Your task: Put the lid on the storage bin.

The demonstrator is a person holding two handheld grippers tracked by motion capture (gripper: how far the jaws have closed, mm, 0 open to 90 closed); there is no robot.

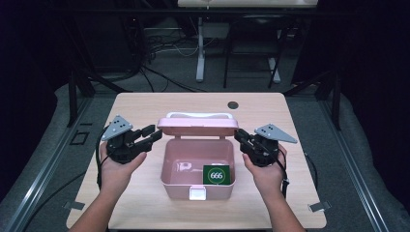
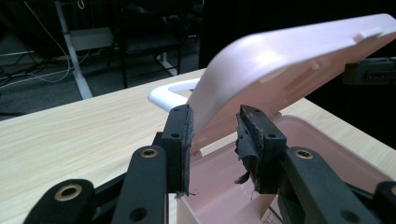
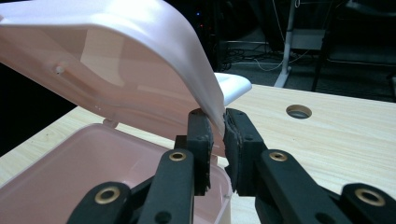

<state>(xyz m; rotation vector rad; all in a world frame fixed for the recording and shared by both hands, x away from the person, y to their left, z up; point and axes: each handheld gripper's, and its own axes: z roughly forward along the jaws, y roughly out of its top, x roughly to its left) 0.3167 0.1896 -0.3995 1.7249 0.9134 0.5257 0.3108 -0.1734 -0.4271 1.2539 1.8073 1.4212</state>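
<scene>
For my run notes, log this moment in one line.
lid: raised | right gripper: pinching lid edge | left gripper: open around lid edge | box: holds green card

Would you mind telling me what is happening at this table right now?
A person works a handheld gripper in each hand on a pink plastic box standing open on the wooden table. The right gripper has the edge of the raised pink lid between its pads. The left gripper stands open around the lid's other edge. A green card marked 666 lies inside.
</scene>
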